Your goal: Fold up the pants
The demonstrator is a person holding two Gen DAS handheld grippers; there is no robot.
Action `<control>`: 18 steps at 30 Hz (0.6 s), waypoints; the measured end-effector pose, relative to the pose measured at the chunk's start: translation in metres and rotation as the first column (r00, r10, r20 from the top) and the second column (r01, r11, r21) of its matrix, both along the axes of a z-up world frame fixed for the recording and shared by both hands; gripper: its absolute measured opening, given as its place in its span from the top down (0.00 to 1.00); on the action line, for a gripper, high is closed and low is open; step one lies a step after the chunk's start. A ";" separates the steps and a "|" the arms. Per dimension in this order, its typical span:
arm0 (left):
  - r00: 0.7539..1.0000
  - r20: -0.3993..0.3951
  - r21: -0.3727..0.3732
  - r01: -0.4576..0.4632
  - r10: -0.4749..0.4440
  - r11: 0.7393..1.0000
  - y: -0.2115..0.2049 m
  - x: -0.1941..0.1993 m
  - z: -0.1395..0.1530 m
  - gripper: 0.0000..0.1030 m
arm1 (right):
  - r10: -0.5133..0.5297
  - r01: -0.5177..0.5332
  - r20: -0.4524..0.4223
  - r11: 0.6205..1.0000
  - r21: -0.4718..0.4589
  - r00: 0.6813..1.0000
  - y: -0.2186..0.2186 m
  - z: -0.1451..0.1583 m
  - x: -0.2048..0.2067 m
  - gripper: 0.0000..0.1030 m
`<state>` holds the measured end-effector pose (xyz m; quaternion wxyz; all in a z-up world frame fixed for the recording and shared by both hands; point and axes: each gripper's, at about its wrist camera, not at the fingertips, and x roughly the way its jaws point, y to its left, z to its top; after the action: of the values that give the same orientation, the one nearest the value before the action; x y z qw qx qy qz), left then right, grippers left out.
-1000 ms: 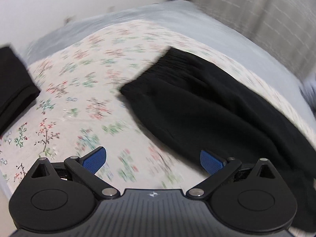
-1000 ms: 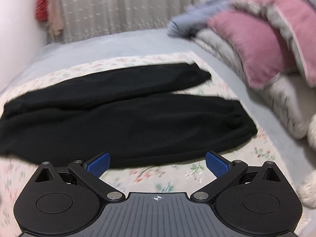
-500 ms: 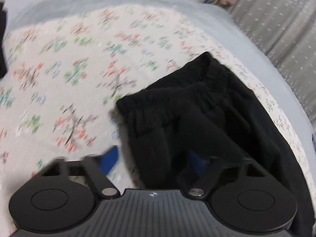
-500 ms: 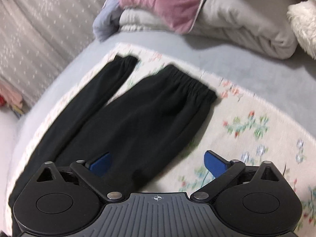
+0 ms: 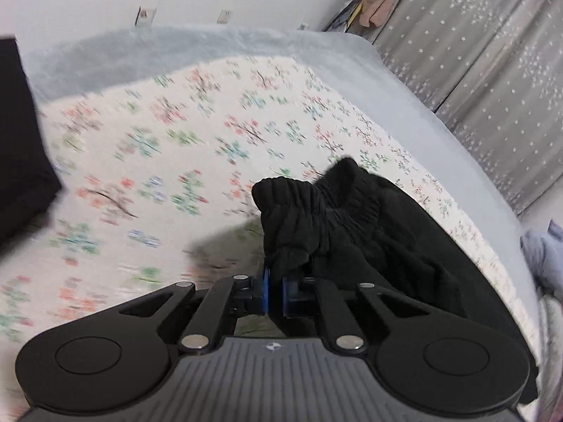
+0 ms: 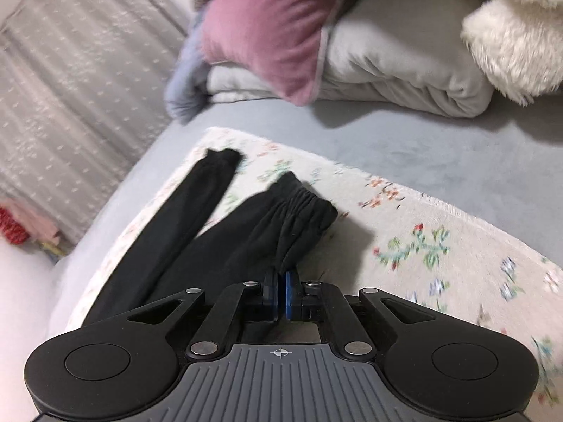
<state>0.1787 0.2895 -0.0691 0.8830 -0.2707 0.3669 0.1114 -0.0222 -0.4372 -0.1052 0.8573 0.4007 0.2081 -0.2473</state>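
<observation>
The left gripper (image 5: 273,283) has its jaws clenched on the gathered elastic waistband of the black pants (image 5: 369,232), pinching a bunched fold of cloth that rises just above the blue pads. From there the pants run off toward 4 o'clock across the floral bedspread (image 5: 169,147), which lies over a pale blue bed sheet (image 5: 218,40). Another dark garment (image 5: 21,147) sits at the 9 o'clock edge of the left wrist view, well apart from the pants. A grey star-patterned curtain (image 5: 492,81) hangs at 2 o'clock.

The right gripper (image 6: 280,293) likewise has its jaws clamped on the pants (image 6: 225,242), gripping the cloth at the nearer leg's gathered cuff. The other leg stretches toward 11 o'clock, its cuff lying flat on the bedspread (image 6: 440,246). At 12 o'clock a pink pillow (image 6: 267,31) leans on a folded grey quilt (image 6: 397,66), with a white fluffy blanket (image 6: 510,35) at 2 o'clock.
</observation>
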 end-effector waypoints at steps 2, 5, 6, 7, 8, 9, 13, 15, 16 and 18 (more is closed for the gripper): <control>1.000 0.008 0.034 0.014 -0.014 0.999 0.007 -0.016 0.007 0.83 | 0.026 -0.026 -0.014 0.999 -0.019 1.000 0.009 0.006 -0.010 0.96; 0.999 -0.033 0.061 0.040 -0.038 0.997 0.012 -0.026 -0.002 0.83 | 0.037 -0.039 -0.050 0.998 -0.048 0.998 0.015 0.010 -0.025 0.96; 0.997 -0.055 0.068 0.053 -0.050 0.996 0.011 -0.027 -0.010 0.82 | 0.040 -0.044 -0.069 0.998 -0.054 0.997 0.016 0.009 -0.028 0.96; 0.994 -0.075 0.086 0.081 -0.074 0.993 0.007 -0.026 -0.017 0.81 | 0.046 -0.052 -0.094 0.997 -0.059 0.995 0.017 0.007 -0.028 0.96; 0.987 -0.112 0.112 0.128 -0.115 0.985 0.002 -0.022 -0.025 0.75 | 0.047 -0.054 -0.116 0.997 -0.062 0.992 0.018 0.004 -0.030 0.96; 0.973 -0.172 0.132 0.179 -0.155 0.975 -0.002 -0.017 -0.035 0.69 | 0.049 -0.058 -0.135 0.996 -0.067 0.990 0.020 0.003 -0.028 0.96; 0.968 -0.207 0.134 0.169 -0.140 0.976 0.009 -0.021 -0.040 0.40 | 0.064 -0.094 -0.217 0.987 -0.132 0.974 0.023 0.009 -0.016 0.93; 0.981 -0.148 0.101 0.138 -0.122 0.985 0.020 -0.030 -0.022 0.30 | 0.051 -0.084 -0.217 0.986 -0.145 0.975 0.021 0.012 -0.018 0.89; 0.987 -0.118 0.103 0.124 -0.112 0.987 0.022 -0.030 -0.012 0.26 | 0.038 -0.074 -0.222 0.985 -0.157 0.974 0.020 0.015 -0.020 0.87; 0.990 -0.081 0.145 0.127 -0.116 0.981 0.015 -0.018 0.007 0.26 | -0.002 -0.046 -0.223 0.977 -0.208 0.975 0.019 0.021 -0.022 0.81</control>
<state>0.1606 0.3046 -0.0618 0.8921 -0.1766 0.4050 0.0943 -0.0445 -0.4180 -0.0847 0.8692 0.2747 0.2793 -0.3016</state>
